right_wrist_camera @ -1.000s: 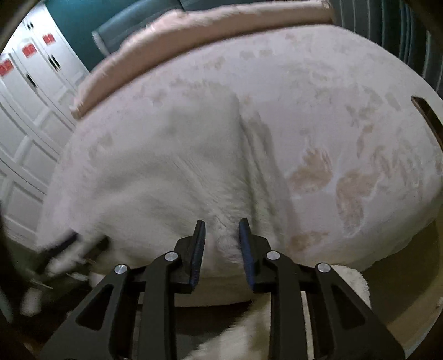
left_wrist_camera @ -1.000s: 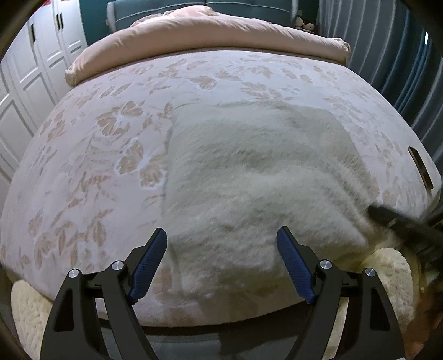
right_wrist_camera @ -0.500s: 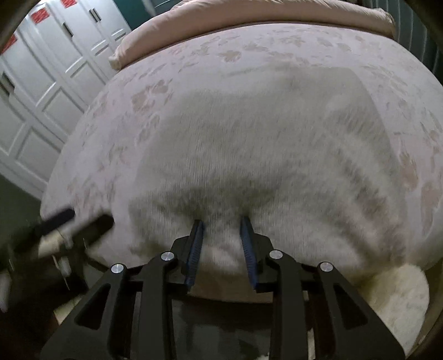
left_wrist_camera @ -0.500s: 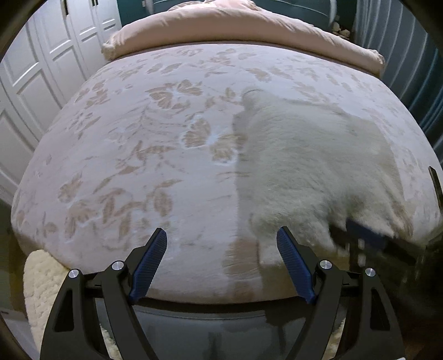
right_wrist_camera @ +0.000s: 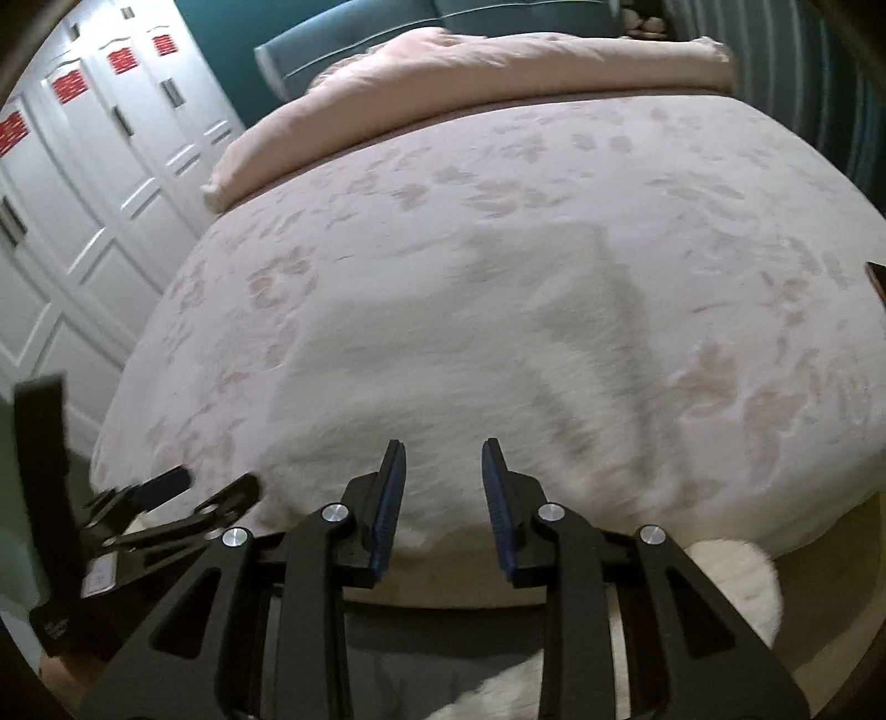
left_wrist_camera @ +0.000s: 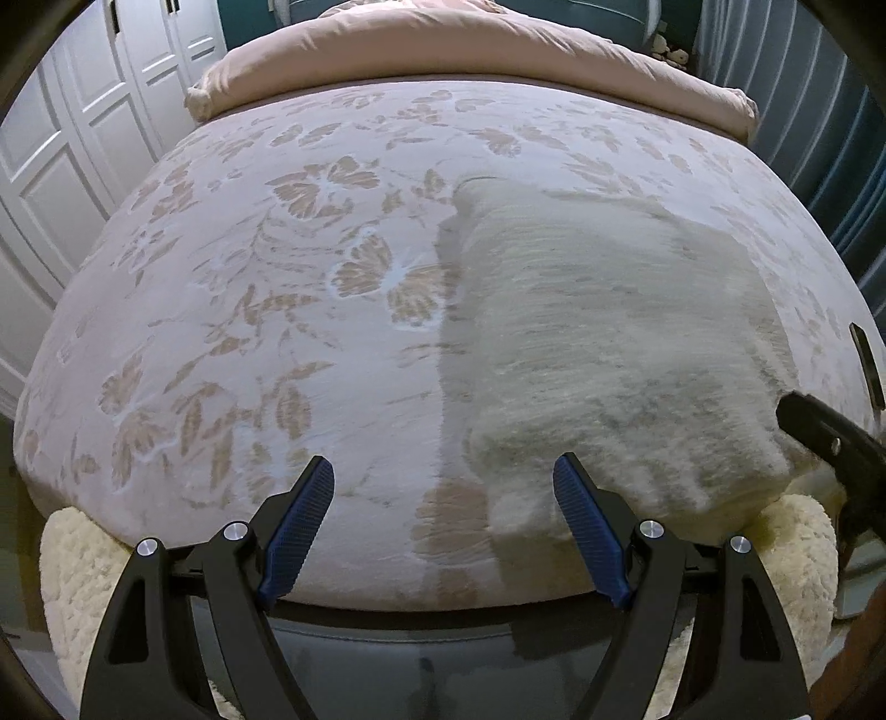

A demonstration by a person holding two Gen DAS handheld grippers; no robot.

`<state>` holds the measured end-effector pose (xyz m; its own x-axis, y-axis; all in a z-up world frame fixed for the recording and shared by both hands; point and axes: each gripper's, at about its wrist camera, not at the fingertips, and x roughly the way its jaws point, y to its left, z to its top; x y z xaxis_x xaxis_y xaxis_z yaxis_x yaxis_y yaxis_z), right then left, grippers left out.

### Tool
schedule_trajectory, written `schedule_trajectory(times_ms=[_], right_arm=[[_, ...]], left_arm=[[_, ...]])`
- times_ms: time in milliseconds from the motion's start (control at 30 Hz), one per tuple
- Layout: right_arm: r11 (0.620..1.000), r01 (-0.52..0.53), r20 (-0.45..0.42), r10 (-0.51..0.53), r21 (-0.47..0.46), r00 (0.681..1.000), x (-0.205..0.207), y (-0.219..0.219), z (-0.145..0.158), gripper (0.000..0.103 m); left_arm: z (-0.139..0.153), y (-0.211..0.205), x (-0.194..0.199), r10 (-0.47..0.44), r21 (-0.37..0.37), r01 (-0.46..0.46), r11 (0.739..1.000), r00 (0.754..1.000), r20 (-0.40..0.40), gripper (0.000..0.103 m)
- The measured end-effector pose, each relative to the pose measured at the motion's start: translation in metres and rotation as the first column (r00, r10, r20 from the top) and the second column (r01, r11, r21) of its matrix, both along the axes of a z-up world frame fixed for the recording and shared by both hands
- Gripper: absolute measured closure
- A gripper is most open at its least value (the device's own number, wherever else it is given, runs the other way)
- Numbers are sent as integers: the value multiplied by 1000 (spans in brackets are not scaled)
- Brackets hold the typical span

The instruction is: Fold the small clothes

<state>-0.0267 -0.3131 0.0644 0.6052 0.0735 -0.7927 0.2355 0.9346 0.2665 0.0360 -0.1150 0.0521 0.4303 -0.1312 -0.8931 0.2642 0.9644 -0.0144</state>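
A white fluffy garment [left_wrist_camera: 609,343] lies flat on the floral bed cover [left_wrist_camera: 249,332], its near edge hanging over the bed's front. My left gripper [left_wrist_camera: 443,526] stands wide open over the bare cover just left of the garment, with nothing between its pads. In the right wrist view the garment [right_wrist_camera: 443,343] fills the middle. My right gripper [right_wrist_camera: 440,476] hovers at its near edge with a narrow gap, and both blue pad faces show bare. Seen from the left wrist view, the right gripper [left_wrist_camera: 819,437] sits by the garment's near right corner. The left gripper [right_wrist_camera: 205,487] appears at lower left.
A rolled pink duvet [left_wrist_camera: 470,50] lies across the head of the bed. White wardrobe doors [left_wrist_camera: 72,138] stand at the left and a dark curtain at the right. A cream fleecy rug [left_wrist_camera: 72,565] lies below the bed's front. A small dark flat object [left_wrist_camera: 866,360] rests near the right edge.
My left gripper has slid left off the garment onto bare cover, still open. The right gripper has shifted along the garment's near edge and its gap has widened slightly.
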Motion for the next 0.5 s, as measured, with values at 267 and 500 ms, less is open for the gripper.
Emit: schedule_trajectory(times_ms=[267, 500], right_arm=[[999, 19, -129, -14, 35, 992, -4, -21, -61, 76], [997, 43, -74, -38, 64, 997, -6, -25, -43, 76]], left_arm=[[-2, -18, 0, -30, 11, 30, 999, 1000, -6, 24], [-3, -25, 4, -35, 14, 35, 999, 999, -8, 24]])
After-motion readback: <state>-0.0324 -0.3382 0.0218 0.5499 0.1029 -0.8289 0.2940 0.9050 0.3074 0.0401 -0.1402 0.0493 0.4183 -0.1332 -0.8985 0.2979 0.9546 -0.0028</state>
